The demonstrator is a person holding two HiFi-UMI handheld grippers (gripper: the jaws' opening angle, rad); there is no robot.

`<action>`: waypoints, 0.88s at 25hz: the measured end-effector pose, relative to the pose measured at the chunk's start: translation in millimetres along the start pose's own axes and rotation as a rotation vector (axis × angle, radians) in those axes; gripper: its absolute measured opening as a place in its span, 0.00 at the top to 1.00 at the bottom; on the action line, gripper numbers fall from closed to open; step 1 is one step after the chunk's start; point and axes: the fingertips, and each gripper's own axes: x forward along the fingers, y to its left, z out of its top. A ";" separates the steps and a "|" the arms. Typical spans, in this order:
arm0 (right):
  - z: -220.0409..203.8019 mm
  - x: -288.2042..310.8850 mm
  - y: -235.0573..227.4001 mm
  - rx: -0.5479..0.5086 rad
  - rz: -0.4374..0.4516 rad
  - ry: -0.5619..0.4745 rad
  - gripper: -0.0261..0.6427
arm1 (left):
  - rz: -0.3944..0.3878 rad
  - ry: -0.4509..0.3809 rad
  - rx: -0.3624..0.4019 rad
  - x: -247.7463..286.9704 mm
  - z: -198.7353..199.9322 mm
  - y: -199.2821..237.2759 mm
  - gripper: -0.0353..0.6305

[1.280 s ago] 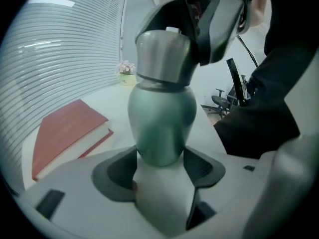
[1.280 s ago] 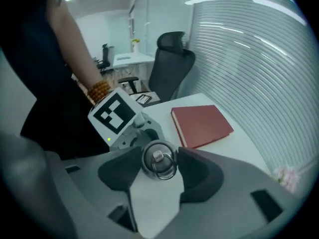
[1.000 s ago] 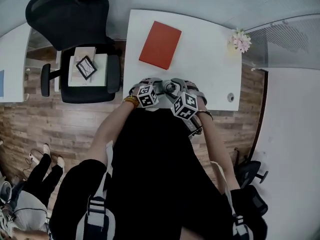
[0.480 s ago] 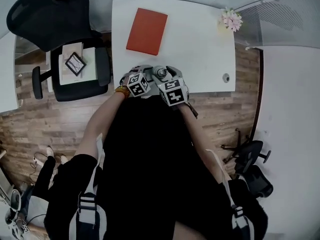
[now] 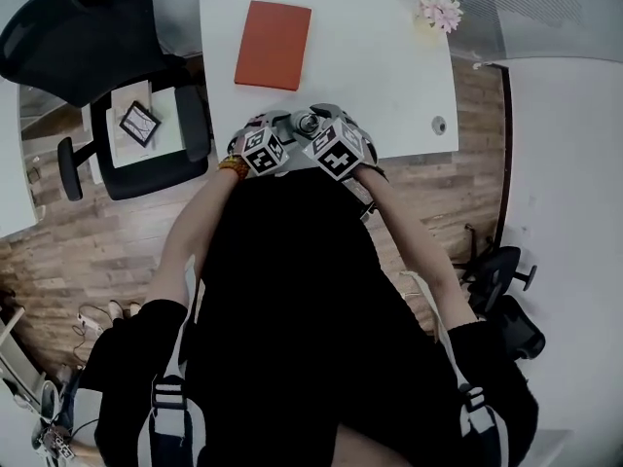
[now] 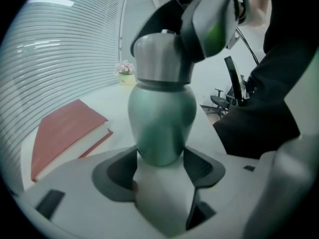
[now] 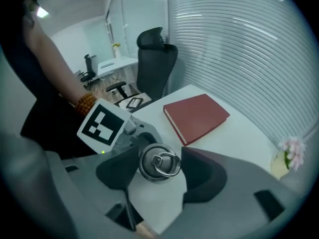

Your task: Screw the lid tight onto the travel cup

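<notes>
A green travel cup [image 6: 162, 118] stands upright near the front edge of the white desk [image 5: 389, 76]. My left gripper [image 6: 160, 156] is shut on its rounded body, one pad on each side. A silver lid [image 6: 159, 59] sits on top of the cup. Seen from above, the lid [image 7: 159, 162] carries a metal ring. My right gripper [image 7: 159, 166] comes down over the lid and is shut on it, its jaws having just been closing with the lid between them. The left gripper's marker cube [image 7: 103, 123] shows just beyond the lid. In the head view both marker cubes [image 5: 263, 151] [image 5: 336, 149] flank the lid [image 5: 309, 123].
A red book [image 5: 273, 45] lies flat at the desk's back left. A small pot of pink flowers [image 5: 438, 8] stands at the back right corner. A black office chair [image 5: 88, 37] is left of the desk, with papers on its seat [image 5: 141, 123].
The right gripper's marker cube has rolled about the lid. The left gripper has kept its hold. The head view has shifted, so the desk sits higher in frame.
</notes>
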 end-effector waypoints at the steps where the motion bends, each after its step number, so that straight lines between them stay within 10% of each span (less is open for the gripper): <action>1: -0.7 0.0 2.1 -0.075 0.031 0.011 0.56 | -0.001 -0.002 0.001 0.7 0.5 -0.3 0.50; 8: -4.6 1.2 19.0 -0.639 0.160 0.079 0.54 | 0.002 -0.001 -0.004 0.0 -1.1 -0.7 0.50; 17: -0.9 3.7 -0.4 0.119 0.018 -0.092 0.51 | 0.002 -0.004 0.012 -5.3 -8.0 11.1 0.50; 22: -7.1 4.7 -1.0 0.136 0.052 -0.019 0.58 | -0.004 -0.013 0.012 -0.1 0.5 4.3 0.50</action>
